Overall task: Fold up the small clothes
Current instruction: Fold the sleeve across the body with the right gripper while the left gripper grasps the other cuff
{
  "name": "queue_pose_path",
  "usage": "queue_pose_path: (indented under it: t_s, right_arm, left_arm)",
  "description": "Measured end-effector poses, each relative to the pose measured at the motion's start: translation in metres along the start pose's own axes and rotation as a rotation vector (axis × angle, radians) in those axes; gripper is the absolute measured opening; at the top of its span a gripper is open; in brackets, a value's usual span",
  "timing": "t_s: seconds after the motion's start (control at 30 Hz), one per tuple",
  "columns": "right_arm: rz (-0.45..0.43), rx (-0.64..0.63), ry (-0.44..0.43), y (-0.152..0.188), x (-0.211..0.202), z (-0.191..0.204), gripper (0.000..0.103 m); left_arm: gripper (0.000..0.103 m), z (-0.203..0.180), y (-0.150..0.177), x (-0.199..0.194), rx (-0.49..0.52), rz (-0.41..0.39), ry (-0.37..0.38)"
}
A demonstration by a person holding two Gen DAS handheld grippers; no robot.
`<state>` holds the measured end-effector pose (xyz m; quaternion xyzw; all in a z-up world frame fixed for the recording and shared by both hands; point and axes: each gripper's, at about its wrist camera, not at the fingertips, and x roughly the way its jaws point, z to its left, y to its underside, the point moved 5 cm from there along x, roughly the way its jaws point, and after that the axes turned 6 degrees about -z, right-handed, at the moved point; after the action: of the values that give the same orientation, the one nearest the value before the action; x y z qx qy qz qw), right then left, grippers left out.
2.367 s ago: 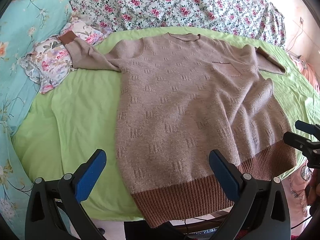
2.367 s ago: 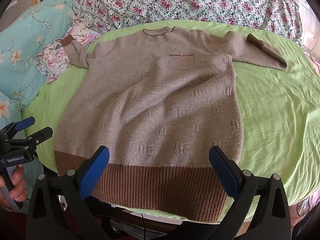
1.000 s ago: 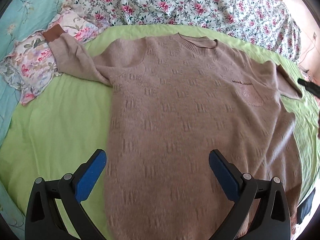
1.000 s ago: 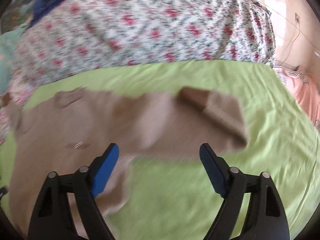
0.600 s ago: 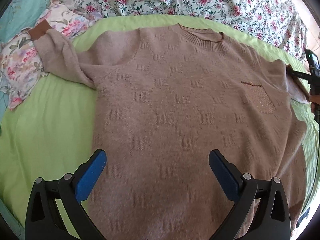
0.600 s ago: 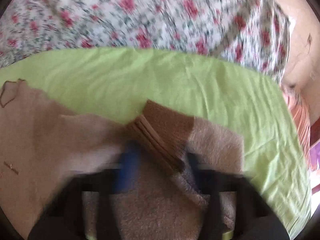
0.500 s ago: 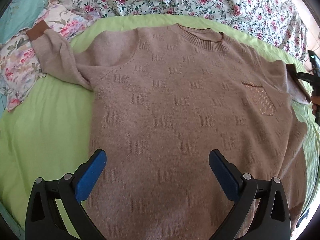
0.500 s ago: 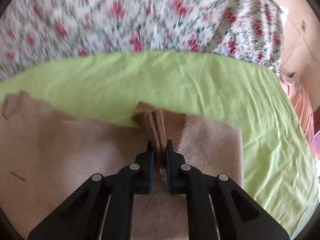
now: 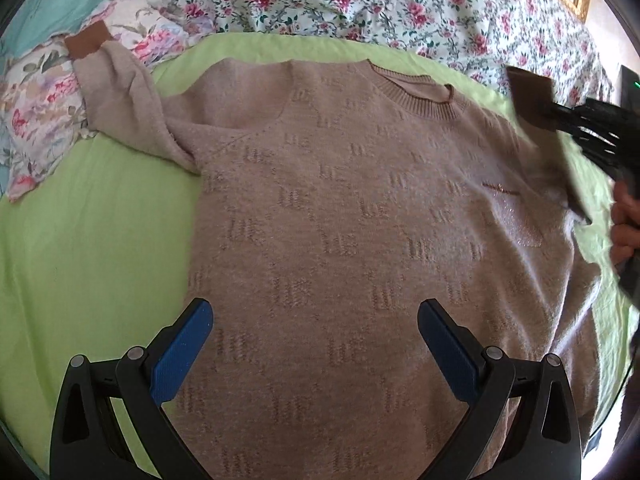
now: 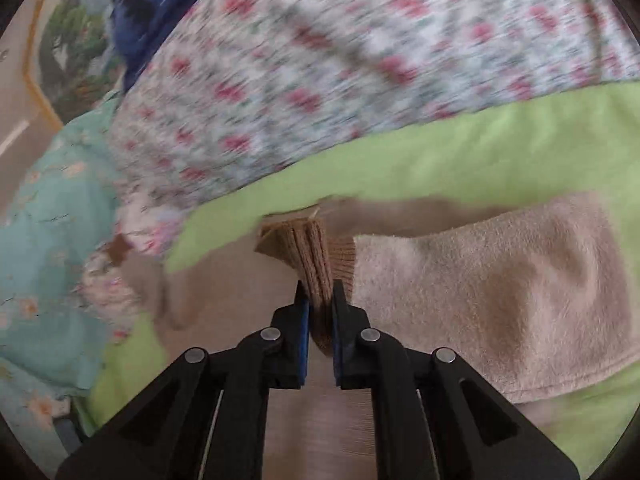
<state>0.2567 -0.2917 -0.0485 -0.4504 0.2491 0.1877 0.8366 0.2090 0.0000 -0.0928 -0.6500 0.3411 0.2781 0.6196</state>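
A beige knit sweater (image 9: 360, 216) lies flat, front up, on a green sheet (image 9: 92, 240). Its one sleeve with a brown cuff (image 9: 86, 42) rests on a flowered pillow. My left gripper (image 9: 316, 344) is open and empty above the sweater's lower body. My right gripper (image 10: 318, 304) is shut on the other sleeve's brown ribbed cuff (image 10: 314, 248) and holds it raised, with the sleeve (image 10: 500, 288) trailing to the right. In the left wrist view the right gripper (image 9: 560, 114) holds that cuff (image 9: 530, 98) above the sweater's shoulder.
A flowered quilt (image 9: 360, 4) is bunched along the far side of the bed. A teal flowered pillow (image 10: 44, 240) and a pale flowered pillow (image 9: 36, 92) lie at the left. A hand (image 9: 624, 228) grips the right tool.
My right gripper has lifted the gripped cuff off the bed and swung it left over the sweater's shoulder. My left gripper has stayed open and drifted slightly toward the collar.
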Motion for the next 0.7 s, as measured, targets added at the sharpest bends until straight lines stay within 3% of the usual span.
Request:
queue_pose_path:
  t_s: [0.07, 0.23, 0.3, 0.4, 0.47, 0.53, 0.7]
  right_arm:
    - [0.037, 0.007, -0.057, 0.009, 0.032, 0.025, 0.010]
    - [0.130, -0.018, -0.102, 0.033, 0.100, 0.068, 0.010]
    - [0.156, -0.026, -0.095, 0.044, 0.118, 0.072, 0.011]
    - [0.210, -0.011, -0.093, 0.053, 0.132, 0.070, 0.019]
    - [0.222, 0.005, -0.113, 0.055, 0.127, 0.068, 0.034]
    - [0.187, -0.002, -0.126, 0.052, 0.111, 0.067, 0.041]
    - [0.061, 0.031, -0.096, 0.039, 0.040, 0.044, 0.042]
  left_arm:
    - [0.102, 0.004, -0.003, 0.000, -0.016, -0.011, 0.030]
    - [0.103, 0.015, -0.013, 0.001, -0.058, -0.037, 0.095]
    - [0.103, 0.018, -0.018, 0.004, -0.073, -0.046, 0.121]
    - [0.103, 0.021, -0.029, 0.012, -0.097, -0.051, 0.162]
    - [0.103, 0.020, -0.039, 0.021, -0.113, -0.049, 0.195]
    - [0.103, 0.019, -0.049, 0.034, -0.128, -0.037, 0.226]
    - [0.103, 0.006, -0.073, 0.079, -0.162, 0.019, 0.307]
